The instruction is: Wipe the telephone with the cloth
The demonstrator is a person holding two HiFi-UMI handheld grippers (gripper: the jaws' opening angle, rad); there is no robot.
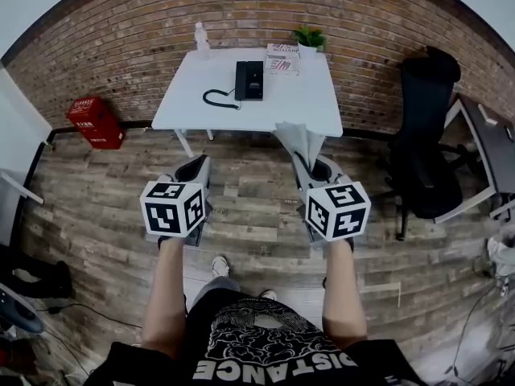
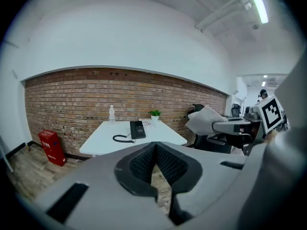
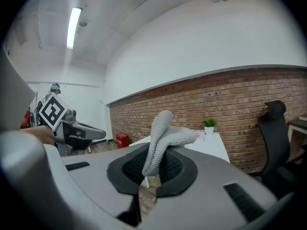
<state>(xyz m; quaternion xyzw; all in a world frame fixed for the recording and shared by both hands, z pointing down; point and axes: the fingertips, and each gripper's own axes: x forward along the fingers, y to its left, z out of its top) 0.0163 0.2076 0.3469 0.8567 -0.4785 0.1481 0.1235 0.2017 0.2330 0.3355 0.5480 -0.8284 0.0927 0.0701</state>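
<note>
The telephone [image 1: 249, 80], black and flat, is seen lying on the white desk [image 1: 310, 107], toward the far middle of its top, and its dark cord [image 1: 217, 98] is curled on the desk just to its left. The cloth [image 1: 299, 141], pale grey and knitted, is found well apart from the telephone, off the desk and nearer the person. It is pinched at its lower end by the right tool [image 1: 311, 167], whose jaws are pressed together on it, and its free end is flopped over to the right above the pads, as is shown plainly in the right gripper view [image 3: 165, 138]. The left tool [image 1: 196, 166] is held level with the right one, to its left, over the wooden floor [image 1: 96, 207]. Its jaws are closed tip to tip with nothing caught between them, and only floor is glimpsed through the gap lower down [image 2: 156, 150]. Both tools are pointed toward the desk, and none of its things is touched by either. At the far edge of the desk a clear water bottle [image 1: 201, 39] is stood on the left, a small potted plant [image 1: 309, 39] on the right, and some printed papers [image 1: 282, 59] are laid between plant and telephone. Behind the desk a brick wall [image 1: 161, 22] is seen. A red box [image 1: 95, 122] is set on the floor to the left of the desk, and a black office chair [image 1: 426, 127] is placed to its right.
</note>
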